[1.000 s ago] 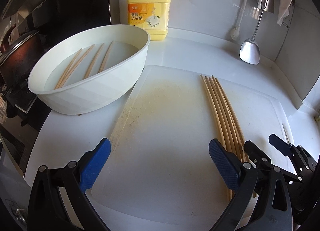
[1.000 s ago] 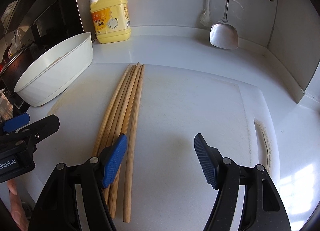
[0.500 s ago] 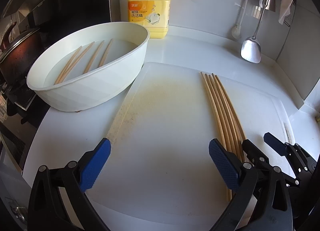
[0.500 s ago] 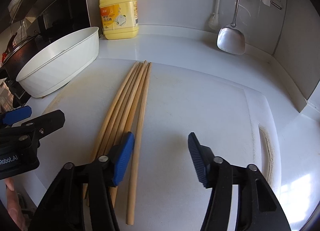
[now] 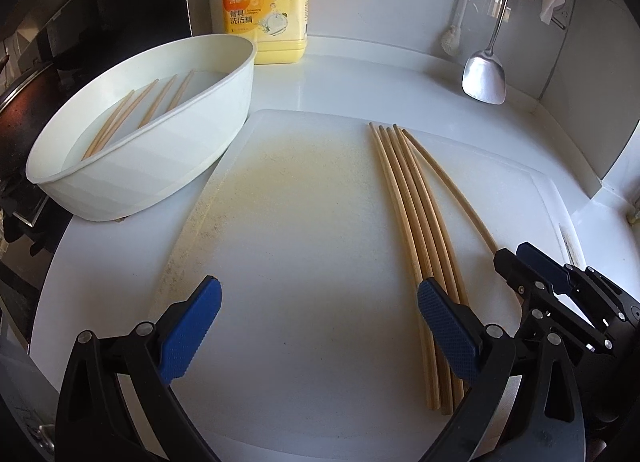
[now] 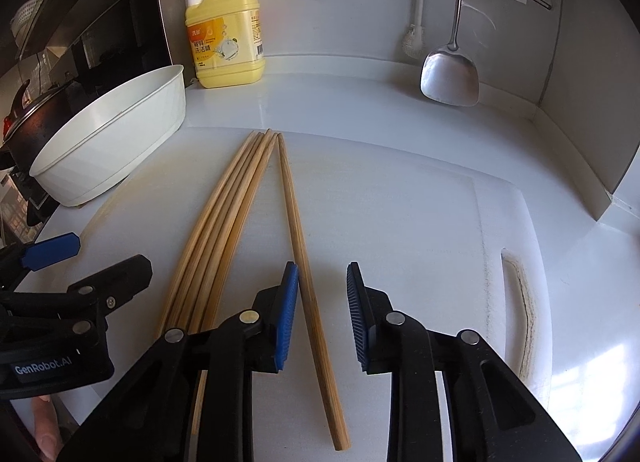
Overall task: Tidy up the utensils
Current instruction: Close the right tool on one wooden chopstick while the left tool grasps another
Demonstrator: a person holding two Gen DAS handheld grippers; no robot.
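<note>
Several wooden chopsticks point(image 6: 224, 222) lie bundled on the white cutting board point(image 6: 400, 222). One single chopstick point(image 6: 296, 238) lies apart on their right and runs between the jaws of my right gripper point(image 6: 322, 268). Those jaws are closing; the left pad is at the stick and a gap shows on the right side. In the left wrist view the single chopstick point(image 5: 448, 182) angles away from the bundle point(image 5: 408, 202). My left gripper point(image 5: 318, 286) hangs wide open over the board point(image 5: 300, 202), holding nothing, its right finger just above the bundle's near end.
A white oval basin point(image 5: 140, 166) at the left holds more chopsticks point(image 5: 132, 114) in water. A yellow detergent bottle point(image 5: 266, 10) stands behind it. A metal spatula point(image 5: 484, 78) hangs on the back wall. A dark pot point(image 6: 32, 118) sits at the far left.
My right gripper's jaws have narrowed a lot. The rightmost chopstick has been pushed away from the bundle and now lies between them. My left gripper shifted slightly over the board.
</note>
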